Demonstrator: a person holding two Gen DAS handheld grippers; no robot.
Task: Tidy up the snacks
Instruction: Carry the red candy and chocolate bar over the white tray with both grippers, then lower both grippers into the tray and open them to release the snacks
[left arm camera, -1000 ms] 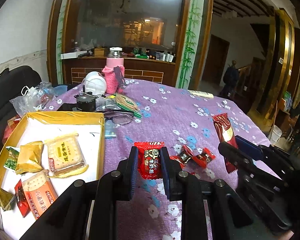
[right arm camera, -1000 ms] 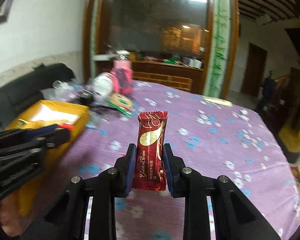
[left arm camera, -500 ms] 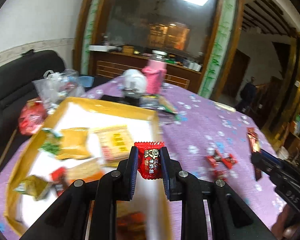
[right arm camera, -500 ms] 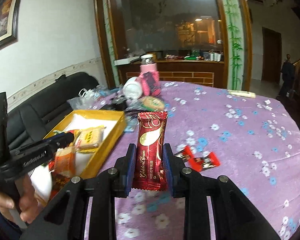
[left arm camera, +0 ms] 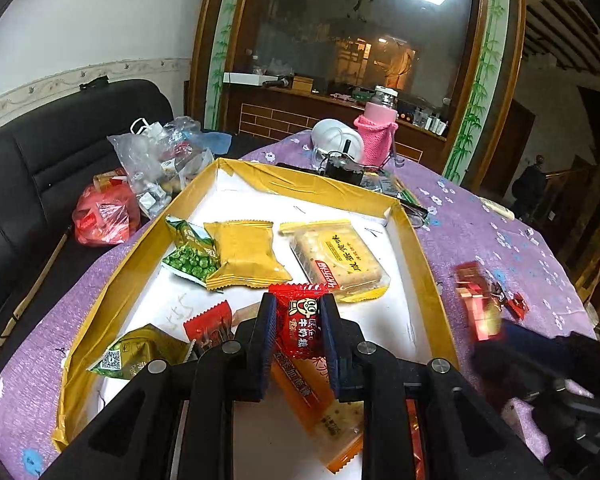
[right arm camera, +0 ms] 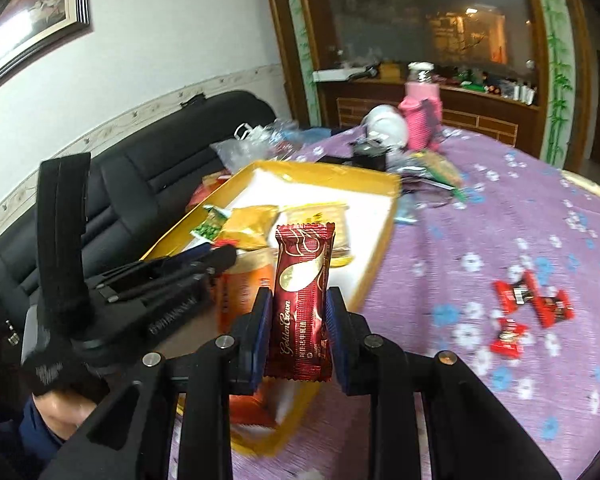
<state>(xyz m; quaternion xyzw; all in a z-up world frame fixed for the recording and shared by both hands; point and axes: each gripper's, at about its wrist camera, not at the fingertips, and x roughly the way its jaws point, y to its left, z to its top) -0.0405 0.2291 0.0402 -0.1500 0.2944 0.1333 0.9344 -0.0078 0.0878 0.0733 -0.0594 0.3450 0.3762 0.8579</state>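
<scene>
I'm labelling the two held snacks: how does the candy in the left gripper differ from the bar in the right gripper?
The red candy is short and bright red with a cartoon face; the dark red bar is long, maroon, with gold lettering. The candy barely clears the left gripper; the bar rises far above the right gripper. Both stand upright, pinched.

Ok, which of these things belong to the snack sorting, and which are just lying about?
Job:
- red candy in left gripper
- dark red bar in right gripper
- yellow box
- loose red candies

Lying about:
- pink bottle
- plastic bags
- white bowl
</scene>
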